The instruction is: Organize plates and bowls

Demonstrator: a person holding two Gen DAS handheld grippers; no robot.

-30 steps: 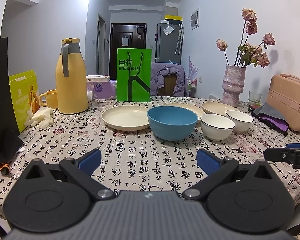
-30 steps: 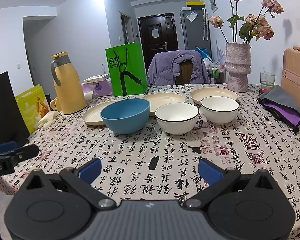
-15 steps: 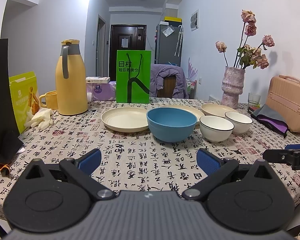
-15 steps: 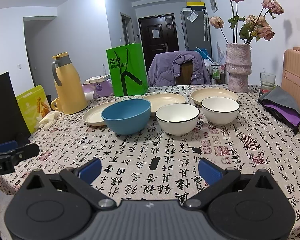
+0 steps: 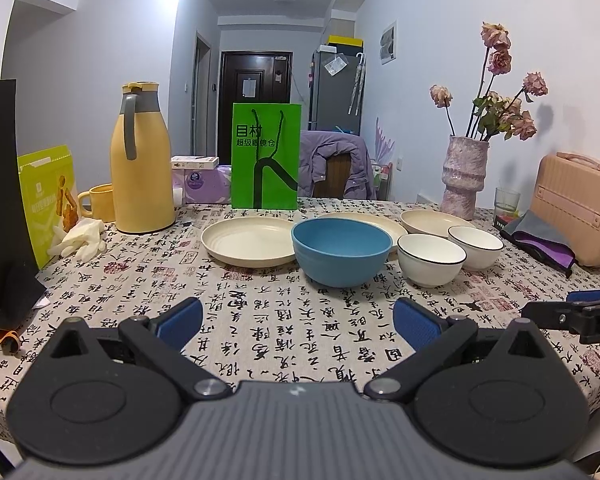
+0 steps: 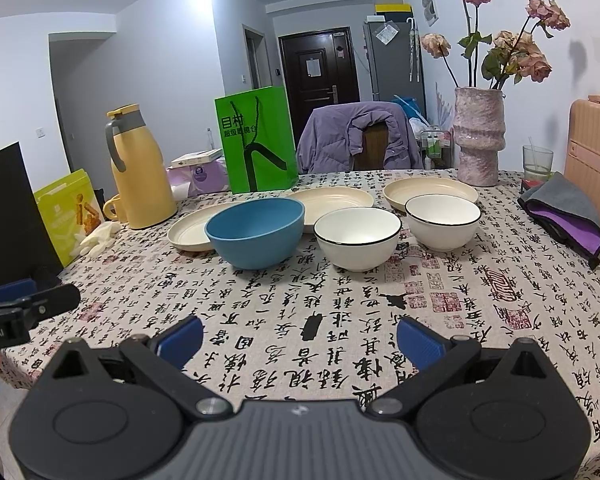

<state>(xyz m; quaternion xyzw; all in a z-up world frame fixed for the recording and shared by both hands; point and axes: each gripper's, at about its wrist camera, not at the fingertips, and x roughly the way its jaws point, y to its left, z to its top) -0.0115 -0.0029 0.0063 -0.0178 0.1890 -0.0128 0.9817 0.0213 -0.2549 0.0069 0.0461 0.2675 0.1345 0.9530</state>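
Fingers (image 5: 179, 320) of both grippers gape empty before round matte blue bowl (image 5: 341, 250).

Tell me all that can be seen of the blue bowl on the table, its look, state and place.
The blue bowl is round, deep and matte, plastic-like, plain in colour. It stands upright and appears empty on the printed tablecloth. It is the nearest dish to the left of the two white bowls, in front of the cream plates, hiding part of them; contact cannot be told. Neither gripper touches it.

Pale walls (image 5: 100, 80) (dark door (image 5: 256, 92))
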